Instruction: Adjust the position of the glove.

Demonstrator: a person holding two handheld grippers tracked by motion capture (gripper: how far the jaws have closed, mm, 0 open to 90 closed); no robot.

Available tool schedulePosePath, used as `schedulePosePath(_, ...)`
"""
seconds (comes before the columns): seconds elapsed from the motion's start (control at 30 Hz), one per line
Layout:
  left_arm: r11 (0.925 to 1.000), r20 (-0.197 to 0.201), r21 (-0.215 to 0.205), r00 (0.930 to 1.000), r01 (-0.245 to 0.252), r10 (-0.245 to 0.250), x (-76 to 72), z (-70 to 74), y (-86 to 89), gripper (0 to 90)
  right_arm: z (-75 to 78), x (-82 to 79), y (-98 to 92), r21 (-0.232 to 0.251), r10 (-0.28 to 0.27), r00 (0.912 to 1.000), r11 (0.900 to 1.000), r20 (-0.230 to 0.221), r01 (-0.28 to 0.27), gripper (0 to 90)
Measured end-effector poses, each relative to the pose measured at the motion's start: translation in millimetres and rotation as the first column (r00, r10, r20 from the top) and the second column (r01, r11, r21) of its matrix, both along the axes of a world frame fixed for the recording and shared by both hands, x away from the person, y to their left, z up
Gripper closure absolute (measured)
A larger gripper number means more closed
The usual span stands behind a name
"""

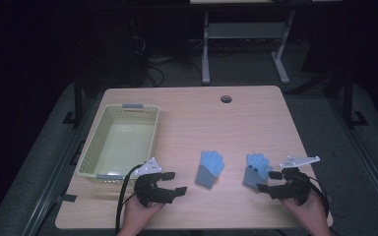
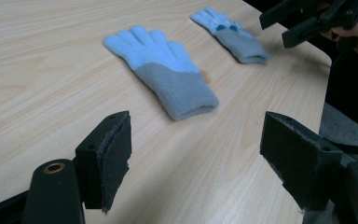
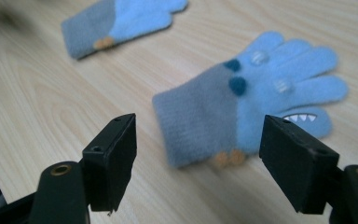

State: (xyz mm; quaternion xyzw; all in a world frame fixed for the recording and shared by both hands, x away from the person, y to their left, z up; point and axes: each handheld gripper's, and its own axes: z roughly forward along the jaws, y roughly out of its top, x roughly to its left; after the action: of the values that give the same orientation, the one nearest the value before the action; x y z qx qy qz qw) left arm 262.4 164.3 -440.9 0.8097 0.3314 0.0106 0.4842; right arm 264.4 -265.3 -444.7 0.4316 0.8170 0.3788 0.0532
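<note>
Two light-blue knitted gloves with grey cuffs lie flat near the bench's front edge: a plain one and one with dark dots and a toothed mouth, neither bearing readable writing. The left hand-held gripper and right hand-held gripper gape wide, empty. A pale yellow plastic basket stands left.

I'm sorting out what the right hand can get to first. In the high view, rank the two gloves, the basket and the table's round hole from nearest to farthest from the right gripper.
1. Right glove, just left of the right gripper.
2. Left glove, mid-table, further left.
3. Round hole, near the far edge.
4. Basket, at the table's left side.
</note>
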Motion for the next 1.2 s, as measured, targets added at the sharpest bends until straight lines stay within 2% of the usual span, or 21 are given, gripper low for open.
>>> schedulePosePath(0.17,1.0000,-0.012,-0.009,0.9999,-0.002,0.002,1.1,-0.8,-0.7,24.0,1.5,6.0,-0.7,0.020,-0.002,1.0000,1.000,0.009,0.002,27.9)
schedulePosePath(0.27,1.0000,-0.010,-0.004,0.9999,0.005,-0.005,0.8,-1.0,0.2,23.7,4.5,10.6,1.4,0.014,-0.005,1.0000,1.000,-0.001,0.005,28.4)
schedulePosePath(0.43,0.9999,-0.004,-0.014,1.0000,0.006,-0.006,-0.8,-0.1,1.0,23.7,15.6,17.6,7.3,0.011,0.002,0.9995,1.000,0.031,-0.003,31.6)
schedulePosePath(0.53,0.9997,-0.017,-0.024,0.9999,0.001,-0.001,0.3,-0.9,0.2,23.7,20.6,24.0,10.5,0.006,0.012,0.9997,1.000,0.023,-0.012,36.0)
schedulePosePath(0.6,0.9999,-0.012,-0.016,0.9999,0.005,-0.006,1.0,-1.0,0.7,23.7,23.5,29.0,10.9,-0.010,0.010,0.9999,1.000,0.001,-0.010,37.6)
schedulePosePath(0.77,0.9998,-0.011,-0.017,0.9999,0.002,-0.002,1.1,-1.1,0.9,23.7,28.0,41.9,9.3,-0.028,0.016,0.9998,0.999,-0.009,-0.016,44.0)
schedulePosePath(0.83,0.9998,-0.010,-0.021,0.9999,-0.002,0.002,1.1,-0.9,1.6,23.7,26.4,46.0,11.3,-0.050,0.008,0.9997,0.999,-0.023,-0.009,45.7)
schedulePosePath(0.87,0.9998,-0.010,-0.020,0.9999,0.001,-0.001,1.5,-0.7,2.9,23.7,22.8,48.7,14.2,-0.086,0.009,0.9995,0.996,-0.031,-0.011,48.2)
schedulePosePath(0.9,0.9998,-0.010,-0.020,0.9999,0.001,-0.001,1.5,-0.7,2.9,23.7,20.3,49.5,15.3,-0.108,0.004,0.9998,0.994,-0.019,-0.006,50.5)
schedulePosePath(1.07,0.9996,-0.023,-0.027,0.9997,0.009,-0.010,2.6,-1.7,2.9,23.6,7.8,50.8,17.3,-0.150,-0.012,0.9993,0.989,-0.034,0.007,55.3)
schedulePosePath(1.17,0.9995,-0.025,-0.031,0.9996,0.010,-0.011,2.2,-2.0,2.2,23.6,0.7,49.1,22.9,-0.147,0.000,0.9987,0.989,-0.051,-0.007,58.6)
schedulePosePath(1.2,0.9995,-0.025,-0.031,0.9996,0.012,-0.013,2.2,-2.0,2.1,23.6,-1.8,48.1,26.6,-0.167,0.001,0.9981,0.986,-0.062,-0.011,59.8)
